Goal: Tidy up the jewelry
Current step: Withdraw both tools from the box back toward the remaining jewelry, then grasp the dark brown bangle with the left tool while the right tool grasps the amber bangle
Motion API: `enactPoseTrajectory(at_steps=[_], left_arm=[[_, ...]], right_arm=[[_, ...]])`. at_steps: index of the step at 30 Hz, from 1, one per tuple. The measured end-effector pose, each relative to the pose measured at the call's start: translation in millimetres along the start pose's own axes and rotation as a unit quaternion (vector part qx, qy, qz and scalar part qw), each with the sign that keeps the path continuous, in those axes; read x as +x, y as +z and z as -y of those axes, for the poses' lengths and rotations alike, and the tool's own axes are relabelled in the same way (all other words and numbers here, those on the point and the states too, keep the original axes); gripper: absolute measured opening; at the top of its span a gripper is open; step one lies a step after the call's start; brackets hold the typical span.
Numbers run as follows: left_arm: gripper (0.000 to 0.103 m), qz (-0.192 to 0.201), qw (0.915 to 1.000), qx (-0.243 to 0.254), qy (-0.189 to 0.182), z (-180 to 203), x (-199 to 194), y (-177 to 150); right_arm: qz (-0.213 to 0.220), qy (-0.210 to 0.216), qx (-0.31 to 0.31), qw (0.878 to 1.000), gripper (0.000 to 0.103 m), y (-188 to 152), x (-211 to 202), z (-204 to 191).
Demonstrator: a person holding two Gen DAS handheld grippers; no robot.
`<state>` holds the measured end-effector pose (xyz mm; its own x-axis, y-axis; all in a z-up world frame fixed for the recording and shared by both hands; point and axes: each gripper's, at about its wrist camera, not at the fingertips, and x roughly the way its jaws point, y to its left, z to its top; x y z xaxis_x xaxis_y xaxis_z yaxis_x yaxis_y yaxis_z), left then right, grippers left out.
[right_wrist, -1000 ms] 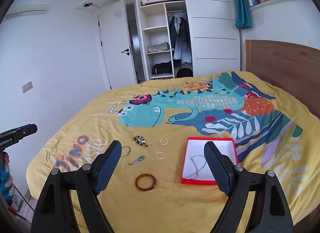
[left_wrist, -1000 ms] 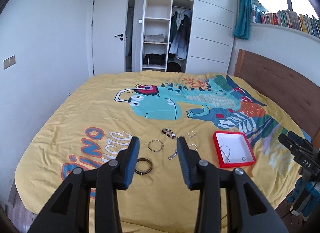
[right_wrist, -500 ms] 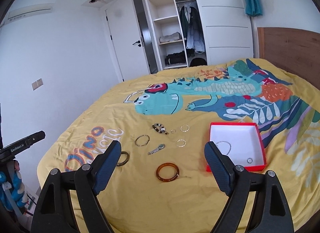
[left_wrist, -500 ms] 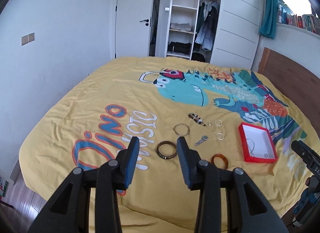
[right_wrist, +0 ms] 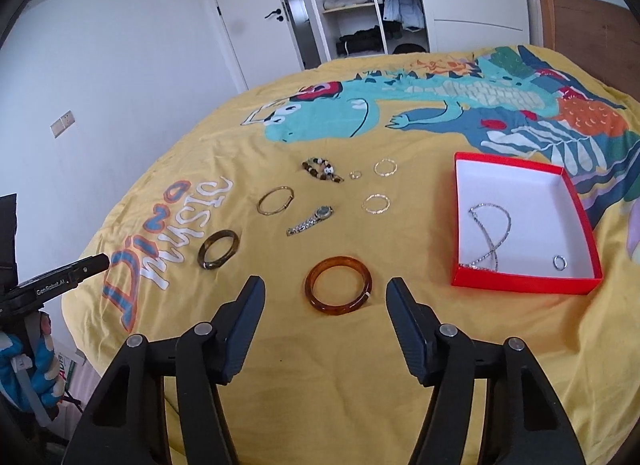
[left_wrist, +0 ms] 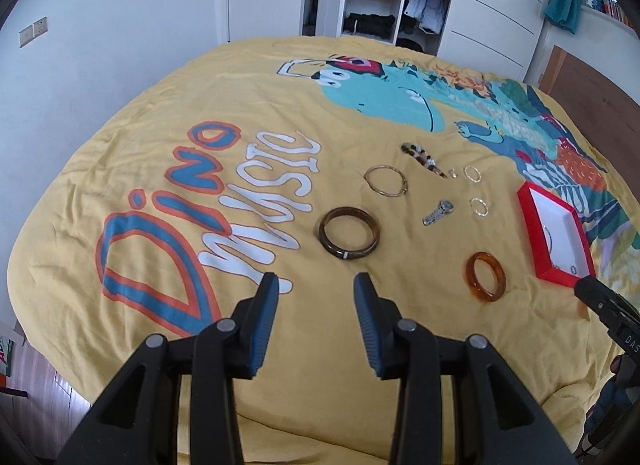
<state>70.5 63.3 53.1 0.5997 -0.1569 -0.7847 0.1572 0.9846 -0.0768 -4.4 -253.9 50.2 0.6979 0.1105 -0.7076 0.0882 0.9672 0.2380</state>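
Right wrist view: you are looking at the amber bangle (right_wrist: 338,285) lying flat on the yellow dinosaur bedspread (right_wrist: 248,137) at lower centre, just ahead of your right gripper (right_wrist: 325,297), whose jaws are closing with nothing between them, the bangle sitting beyond the fingertips and untouched. To its left the dark brown bangle (right_wrist: 218,249) is resting beside the printed lettering. Above these, toward mid-frame, a thin gold bangle (right_wrist: 275,200), a small wristwatch (right_wrist: 310,220), a beaded bracelet (right_wrist: 322,170), two gold hoops (right_wrist: 386,167) (right_wrist: 376,204) and a tiny ring (right_wrist: 355,174) are lying apart from one another. At the right the red tray (right_wrist: 520,285) is holding a silver chain (right_wrist: 490,233) and a silver ring (right_wrist: 560,262) on its white floor.

In the left wrist view your left gripper (left_wrist: 316,289) is hovering at lower centre with its jaws spread and empty, the dark brown bangle (left_wrist: 349,233) lying just past the tips. The amber bangle (left_wrist: 485,276) is sitting to the right, near the red tray (left_wrist: 532,233) at the frame's right edge.
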Motion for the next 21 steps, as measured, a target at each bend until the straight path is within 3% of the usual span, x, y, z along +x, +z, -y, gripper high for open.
enactPoseTrajectory(at_steps=[5, 13, 21], left_arm=[[0.037, -0.025, 0.999, 0.017, -0.031, 16.5, 33.8, -2.1], [0.036, -0.048, 0.9967, 0.041, -0.051, 36.0, 82.8, 14.4], [0.036, -0.074, 0.9938, 0.065, -0.05, 48.1, 133.3, 31.2]], right_arm=[[-0.043, 0.026, 0.001, 0.999, 0.047, -8.6, 37.7, 6.0], [-0.088, 0.067, -0.005, 0.994, 0.033, -5.6, 93.1, 1.0], [-0.13, 0.092, -0.018, 0.987, 0.029, -2.3, 141.8, -2.7]])
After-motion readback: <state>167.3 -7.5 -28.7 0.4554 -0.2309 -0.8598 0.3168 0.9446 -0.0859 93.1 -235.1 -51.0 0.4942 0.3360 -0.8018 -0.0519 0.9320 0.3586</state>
